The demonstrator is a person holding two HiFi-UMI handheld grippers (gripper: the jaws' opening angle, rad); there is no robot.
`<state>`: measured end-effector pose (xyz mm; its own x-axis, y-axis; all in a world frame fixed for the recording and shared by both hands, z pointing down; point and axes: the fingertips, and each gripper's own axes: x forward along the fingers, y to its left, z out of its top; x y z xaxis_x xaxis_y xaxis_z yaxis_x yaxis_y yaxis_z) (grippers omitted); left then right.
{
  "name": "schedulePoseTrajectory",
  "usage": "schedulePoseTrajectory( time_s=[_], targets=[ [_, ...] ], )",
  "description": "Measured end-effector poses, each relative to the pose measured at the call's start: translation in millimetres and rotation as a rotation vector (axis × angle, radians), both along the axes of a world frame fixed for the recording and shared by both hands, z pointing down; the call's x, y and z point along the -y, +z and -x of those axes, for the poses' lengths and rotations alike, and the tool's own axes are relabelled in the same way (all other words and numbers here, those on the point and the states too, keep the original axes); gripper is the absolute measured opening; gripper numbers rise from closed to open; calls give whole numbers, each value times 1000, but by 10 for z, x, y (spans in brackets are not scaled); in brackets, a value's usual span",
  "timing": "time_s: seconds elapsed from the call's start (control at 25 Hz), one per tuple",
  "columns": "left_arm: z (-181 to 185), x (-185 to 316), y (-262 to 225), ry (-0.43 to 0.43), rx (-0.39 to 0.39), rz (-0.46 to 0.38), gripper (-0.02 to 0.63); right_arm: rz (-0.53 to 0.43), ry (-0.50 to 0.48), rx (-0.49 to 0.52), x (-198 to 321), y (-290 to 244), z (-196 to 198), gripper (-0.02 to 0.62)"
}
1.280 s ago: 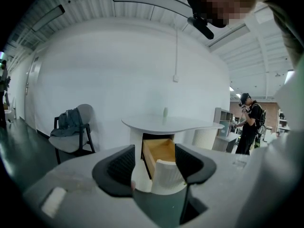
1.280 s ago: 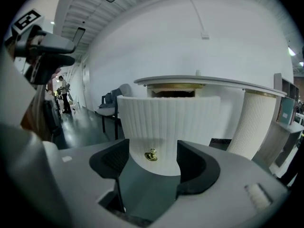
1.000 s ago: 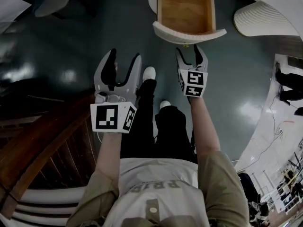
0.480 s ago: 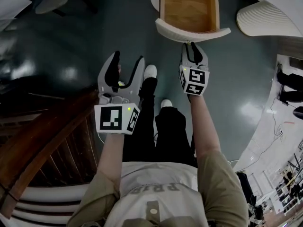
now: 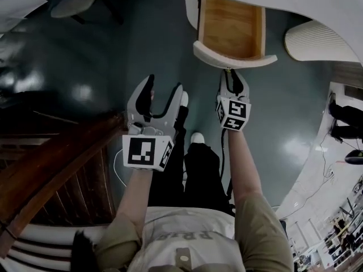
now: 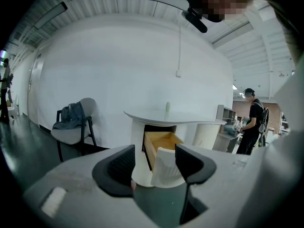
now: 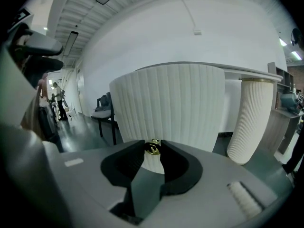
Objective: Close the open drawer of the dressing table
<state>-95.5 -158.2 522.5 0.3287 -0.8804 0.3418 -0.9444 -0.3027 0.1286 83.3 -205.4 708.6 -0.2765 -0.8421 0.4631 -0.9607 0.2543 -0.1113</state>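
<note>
The dressing table's drawer [image 5: 235, 56] stands pulled out, its wooden inside [image 5: 229, 24] open to view behind a white ribbed curved front [image 7: 171, 108]. A small gold knob [image 7: 152, 147] sits low on that front. My right gripper [image 5: 231, 72] is at the front's middle; its jaws have just been closing and now pinch the knob between their tips [image 7: 152, 149]. My left gripper [image 5: 163, 85] hangs open and holds nothing, lower left of the drawer and well short of it. In the left gripper view the drawer [image 6: 166, 167] shows between its open jaws [image 6: 154, 158], farther off.
A white ribbed pedestal [image 7: 251, 118] of the table stands right of the drawer. A chair with a bag [image 6: 71, 125] is at the left by the wall. Dark wooden steps [image 5: 51, 169] lie at my left. A person [image 6: 251, 122] stands far right. My feet [image 5: 195, 137] are under the grippers.
The right gripper's jaws went from wide open to closed on the gold knob. Both hands have hardly shifted; the head view has tilted a little.
</note>
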Motion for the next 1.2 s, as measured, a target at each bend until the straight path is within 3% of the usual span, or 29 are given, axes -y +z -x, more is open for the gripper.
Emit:
schedulePoseTrajectory(
  time_s=[0.4, 1.2],
  targets=[
    [-41, 90, -31, -24, -2, -18, 267, -4, -20, -2, 172, -2, -3, 107],
    [-61, 147, 84, -15, -17, 34, 267, 31, 0, 18, 447, 6, -25, 107]
  ],
)
